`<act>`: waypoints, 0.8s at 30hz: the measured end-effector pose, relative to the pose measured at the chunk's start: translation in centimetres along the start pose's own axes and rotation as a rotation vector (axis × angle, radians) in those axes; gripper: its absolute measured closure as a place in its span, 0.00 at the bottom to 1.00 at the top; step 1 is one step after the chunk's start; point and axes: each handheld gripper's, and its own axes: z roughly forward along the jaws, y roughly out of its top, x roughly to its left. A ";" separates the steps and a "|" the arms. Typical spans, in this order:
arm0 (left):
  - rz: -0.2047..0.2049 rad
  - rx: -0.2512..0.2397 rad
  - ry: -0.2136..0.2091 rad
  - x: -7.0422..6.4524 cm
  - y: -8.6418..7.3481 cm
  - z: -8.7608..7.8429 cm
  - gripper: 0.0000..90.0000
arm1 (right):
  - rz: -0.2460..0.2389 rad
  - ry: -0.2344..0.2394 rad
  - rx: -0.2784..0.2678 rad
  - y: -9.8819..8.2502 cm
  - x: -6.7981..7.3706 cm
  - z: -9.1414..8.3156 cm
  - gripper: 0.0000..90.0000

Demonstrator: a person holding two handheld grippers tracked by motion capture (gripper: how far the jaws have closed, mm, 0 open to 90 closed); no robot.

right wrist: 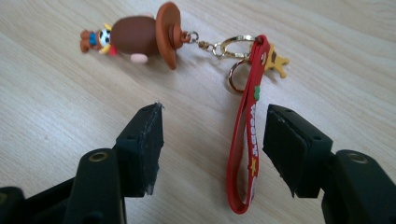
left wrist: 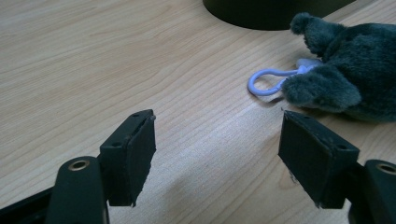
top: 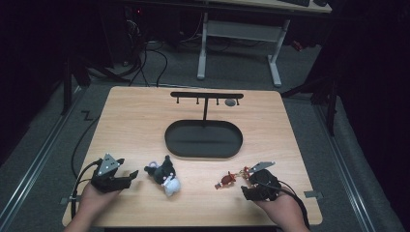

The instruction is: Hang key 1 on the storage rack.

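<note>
1. I see my left claw (top: pixel 129 175) low at the near left of the surface (top: pixel 125 121), jaws spread wide with only bare wood between them.
2. The dark plush toy (top: pixel 164 173) lies just right of that claw; in the left gripper view its lilac loop (left wrist: pixel 266 81) rests on the wood just beyond the right jaw, apart from it.
3. My right claw (right wrist: pixel 212 135) sits at the near right, released.
4. The red strap (right wrist: pixel 246 140) runs between its jaws, nearer the right one; I cannot tell if it touches.
5. The brown figure keychain (right wrist: pixel 140 35) lies beyond the left jaw, linked to the strap by gold rings.
6. A black oval tray (top: pixel 203 139) with a hook stand (top: pixel 206 99) occupies mid-surface, well apart from both claws.
</note>
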 end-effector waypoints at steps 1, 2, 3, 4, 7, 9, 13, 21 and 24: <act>-0.001 -0.001 0.000 0.0 0.0 0.1 0.31 | -0.002 0.001 0.017 0.1 0.0 0.1 0.42; 0.000 -0.001 0.000 -0.1 0.0 0.2 0.31 | -0.009 0.002 0.028 0.2 -0.1 0.1 0.42; 0.002 0.000 0.000 -0.1 0.0 0.2 0.31 | -0.014 0.004 0.041 0.4 -0.1 0.1 0.42; 0.003 0.002 -0.003 -0.1 0.0 0.2 0.31 | -0.015 0.008 0.053 0.5 -0.2 0.2 0.41; 0.011 0.011 -0.004 -0.1 0.0 0.2 0.31 | -0.028 0.015 0.092 1.0 -0.3 0.2 0.41; 0.009 0.007 -0.003 -0.1 0.0 0.1 0.31 | -0.033 0.014 0.113 1.3 -0.3 0.1 0.41; 0.005 0.001 -0.005 0.0 0.0 0.1 0.31 | -0.036 0.011 0.145 1.9 -0.6 0.1 0.41; 0.007 0.009 -0.008 0.1 -0.1 0.0 0.31 | -0.025 0.020 0.184 2.9 -1.1 0.3 0.41; 0.004 0.009 -0.010 0.1 -0.1 -0.1 0.31 | -0.017 0.023 0.206 3.3 -1.3 0.4 0.42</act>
